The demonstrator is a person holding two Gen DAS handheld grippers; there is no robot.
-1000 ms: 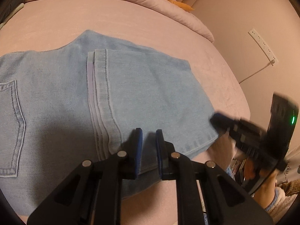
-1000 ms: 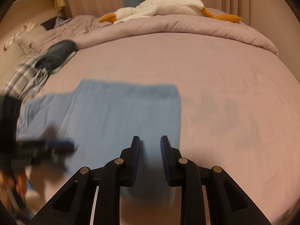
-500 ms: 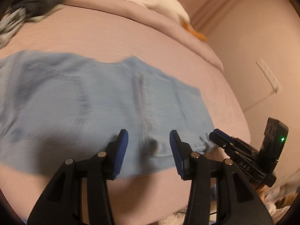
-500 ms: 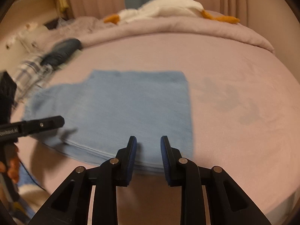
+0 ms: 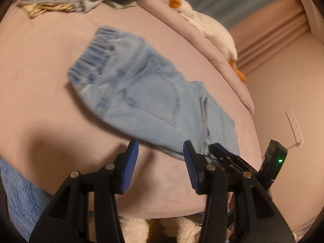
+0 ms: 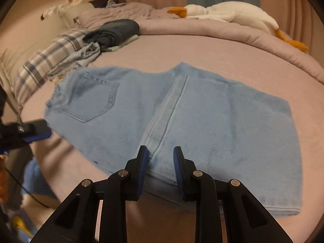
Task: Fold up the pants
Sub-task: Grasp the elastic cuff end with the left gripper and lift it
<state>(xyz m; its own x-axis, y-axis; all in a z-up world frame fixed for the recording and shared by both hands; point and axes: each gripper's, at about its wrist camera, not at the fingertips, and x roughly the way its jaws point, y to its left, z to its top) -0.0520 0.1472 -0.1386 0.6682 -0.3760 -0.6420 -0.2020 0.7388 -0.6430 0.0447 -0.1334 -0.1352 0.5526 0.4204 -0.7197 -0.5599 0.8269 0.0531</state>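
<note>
The light blue denim pants (image 6: 182,121) lie folded flat on the pink bed (image 6: 202,48), near its front edge, with the gathered waistband (image 5: 93,54) at the left end and a back pocket (image 6: 95,97) facing up beside it. A long stitched seam (image 6: 172,113) runs across the folded cloth toward the near edge, and the right end of the fold forms a fairly square corner. The right gripper (image 6: 159,162) hovers over the near edge of the pants, right at the end of that seam, its blue-padded jaws a little apart and holding nothing. The left gripper (image 5: 161,162) is over bare bedsheet just in front of the pants, its jaws spread wide and empty; in its view the right gripper's tips show just beside its own right finger, at the pants' near corner. Farther back on the bed, a plaid cloth (image 6: 46,60) and a dark folded garment (image 6: 115,32) are piled to the left, and a white plush goose (image 6: 228,14) with an orange beak and feet lies along the rolled pink duvet (image 6: 222,32). A white power strip (image 5: 294,127) hangs on the wall at the right.
</note>
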